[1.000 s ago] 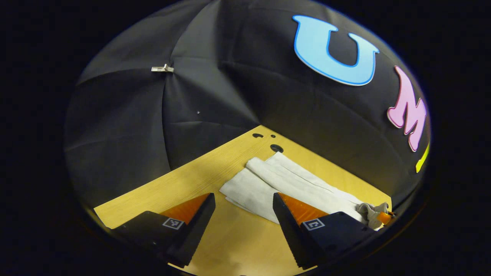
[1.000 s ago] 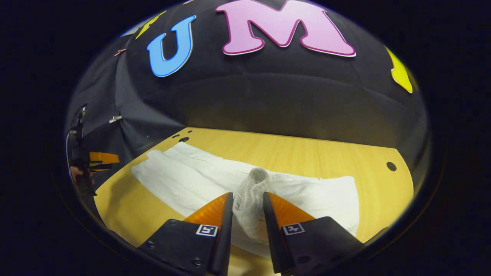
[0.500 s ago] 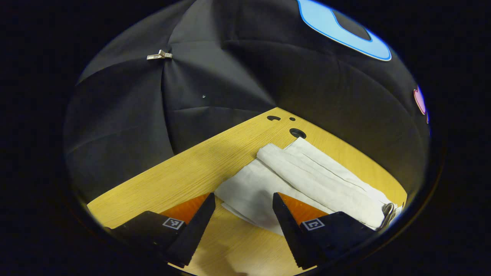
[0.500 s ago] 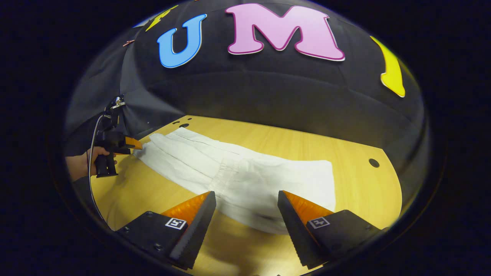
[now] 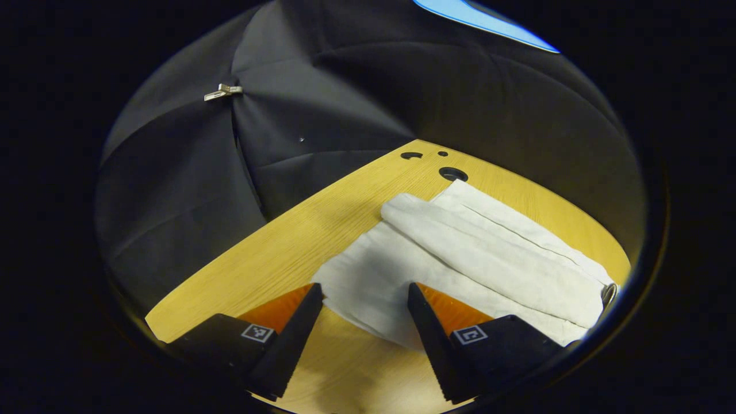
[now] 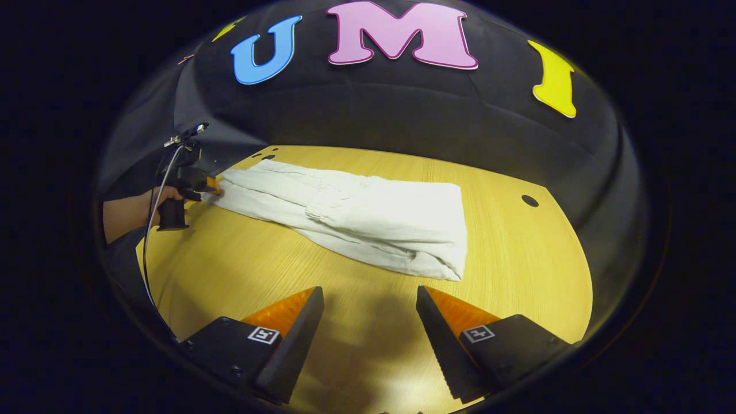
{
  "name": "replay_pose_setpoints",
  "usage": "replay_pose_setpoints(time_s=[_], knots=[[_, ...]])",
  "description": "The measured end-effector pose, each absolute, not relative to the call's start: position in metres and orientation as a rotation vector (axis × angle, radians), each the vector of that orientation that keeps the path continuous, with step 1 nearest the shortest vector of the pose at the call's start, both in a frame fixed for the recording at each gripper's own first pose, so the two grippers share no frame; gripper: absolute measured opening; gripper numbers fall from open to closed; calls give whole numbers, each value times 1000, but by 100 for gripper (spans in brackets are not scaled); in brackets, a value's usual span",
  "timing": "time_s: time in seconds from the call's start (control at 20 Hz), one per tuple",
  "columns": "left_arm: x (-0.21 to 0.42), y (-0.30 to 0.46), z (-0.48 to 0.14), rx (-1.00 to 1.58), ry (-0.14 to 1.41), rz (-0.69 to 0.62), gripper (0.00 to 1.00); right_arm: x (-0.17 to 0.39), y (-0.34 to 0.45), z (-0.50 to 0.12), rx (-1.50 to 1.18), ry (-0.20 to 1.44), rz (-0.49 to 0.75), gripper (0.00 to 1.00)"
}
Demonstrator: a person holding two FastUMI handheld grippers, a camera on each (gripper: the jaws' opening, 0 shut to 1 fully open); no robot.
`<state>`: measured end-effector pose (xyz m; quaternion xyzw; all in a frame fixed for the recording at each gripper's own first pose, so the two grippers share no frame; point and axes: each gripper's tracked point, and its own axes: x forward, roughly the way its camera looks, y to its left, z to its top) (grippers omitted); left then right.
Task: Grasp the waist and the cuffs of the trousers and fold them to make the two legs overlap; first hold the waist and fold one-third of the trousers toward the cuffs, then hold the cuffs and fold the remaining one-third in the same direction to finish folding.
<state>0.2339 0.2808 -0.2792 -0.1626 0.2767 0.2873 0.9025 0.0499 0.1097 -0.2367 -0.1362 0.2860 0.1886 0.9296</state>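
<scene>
Right gripper view: trousers (image 6: pixel 368 215) (flat) on table (image 6: pixel 517 259)

In the right gripper view the trousers (image 6: pixel 368 215) lay flat on the table (image 6: pixel 517 259), stretched from far left to the middle. The left gripper (image 6: pixel 208 187) sat at their far-left end, with a hand (image 6: pixel 152 201) behind it. The right gripper (image 6: pixel 368 322) stood near, apart from the cloth. In the left gripper view the cuffs (image 5: pixel 368 282) lay between its fingers (image 5: pixel 302 322).
</scene>
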Motion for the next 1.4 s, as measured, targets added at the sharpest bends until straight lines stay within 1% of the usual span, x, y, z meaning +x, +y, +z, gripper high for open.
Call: replay_pose_setpoints(time_s=[0.15,0.2,0.3,0.35,0.55,0.6,0.65,0.75,1.05,1.25,1.4], knots=[[235,281,-278,-330,584,566,96,48,113,-236,-256,599,393,99],[236,281,-277,-326,584,553,97,48,114,-235,-248,599,393,99],[244,277,-278,-307,591,519,85,48,114,-233,-240,598,389,99],[246,274,-277,-301,591,509,81,49,113,-233,-243,597,386,99],[254,262,-277,-319,570,503,34,48,109,-235,-258,603,376,99],[255,258,-275,-320,565,494,30,48,108,-234,-258,603,375,99],[257,256,-274,-321,565,492,18,47,106,-233,-259,601,373,99],[258,257,-274,-310,570,483,7,49,103,-230,-258,597,367,99],[257,257,-259,-343,527,488,6,62,86,-215,-239,554,318,99],[260,256,-205,-351,423,491,5,63,73,-213,-202,557,281,99],[264,235,-155,-375,345,464,5,60,65,-211,-168,561,255,99]])
